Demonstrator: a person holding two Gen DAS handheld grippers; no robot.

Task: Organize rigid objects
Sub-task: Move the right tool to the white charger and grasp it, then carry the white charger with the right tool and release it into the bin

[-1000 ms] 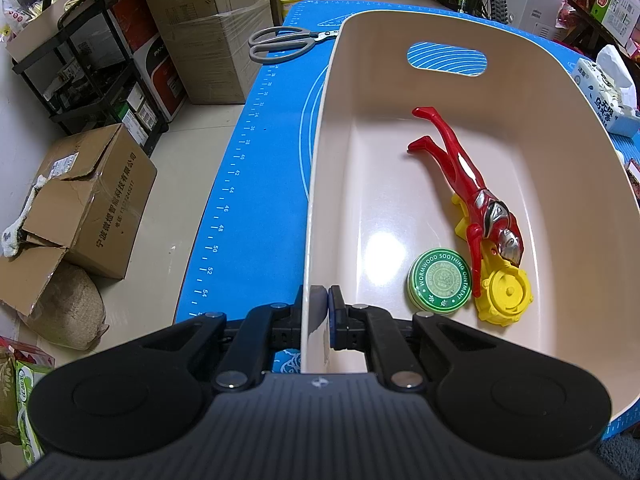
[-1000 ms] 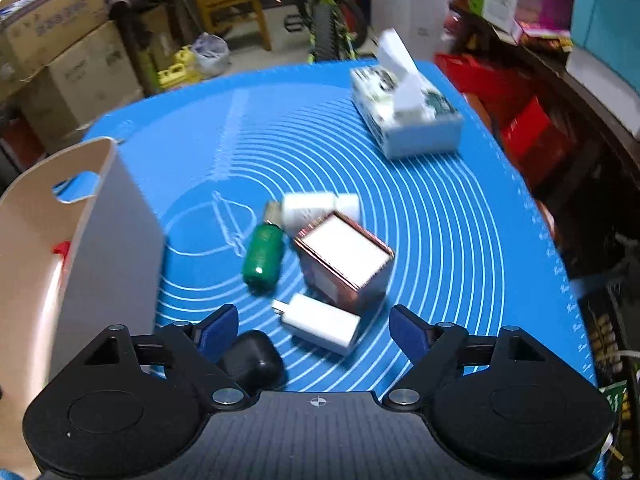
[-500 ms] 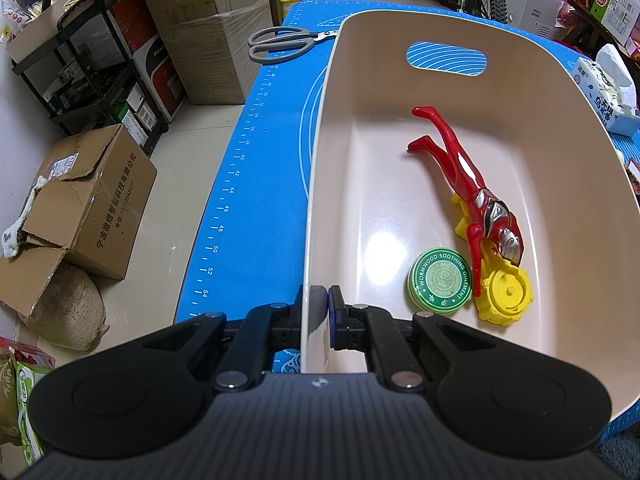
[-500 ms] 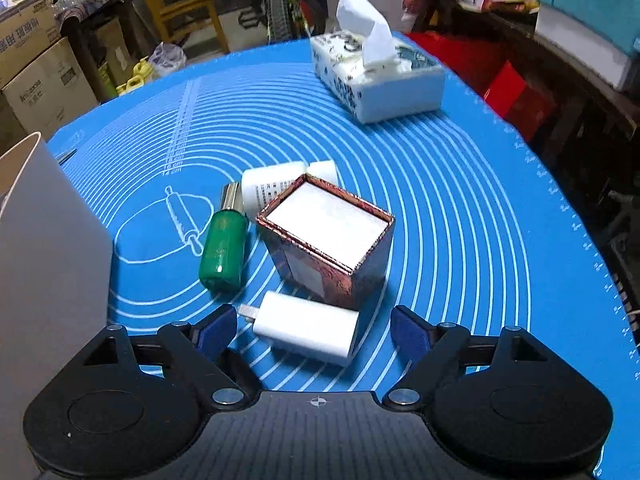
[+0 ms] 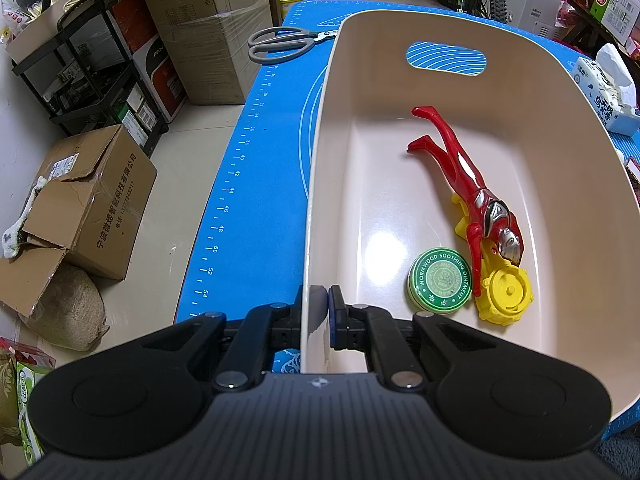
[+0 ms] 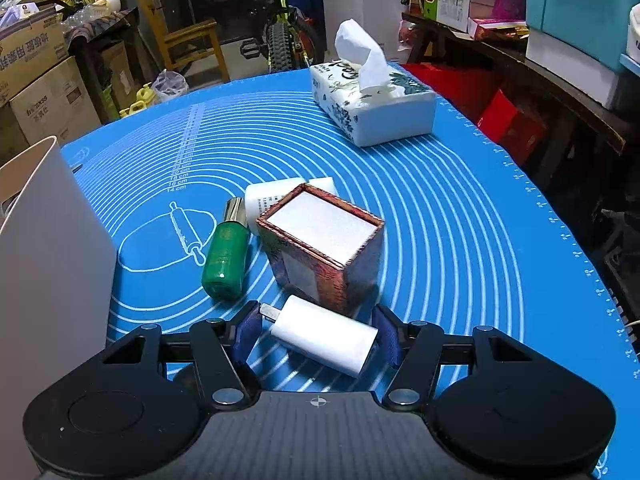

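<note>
My left gripper [image 5: 324,300] is shut on the near wall of the cream bin [image 5: 400,16]. Inside the bin lie a red toy figure [image 5: 460,168], a yellow toy [image 5: 506,294] and a green ointment tin [image 5: 440,280]. In the right wrist view a white charger [image 6: 324,336] lies on the blue mat [image 6: 460,220], slanted between the jaws of my right gripper [image 6: 318,330]. Those jaws are closing, with the pads close to both ends of the charger. Just beyond it are a brown square box [image 6: 324,240], a green bottle [image 6: 224,256] and a white bottle [image 6: 266,196].
A tissue box [image 6: 372,108] sits at the far side of the mat. Grey scissors [image 5: 280,42] lie past the bin's far left corner. The bin's outer wall [image 6: 48,260] rises left of my right gripper. Cardboard boxes [image 5: 92,200] and shelves crowd the floor to the left.
My right gripper has come down and forward over the white charger and its jaws have narrowed around it. The left gripper and the bin have not moved.
</note>
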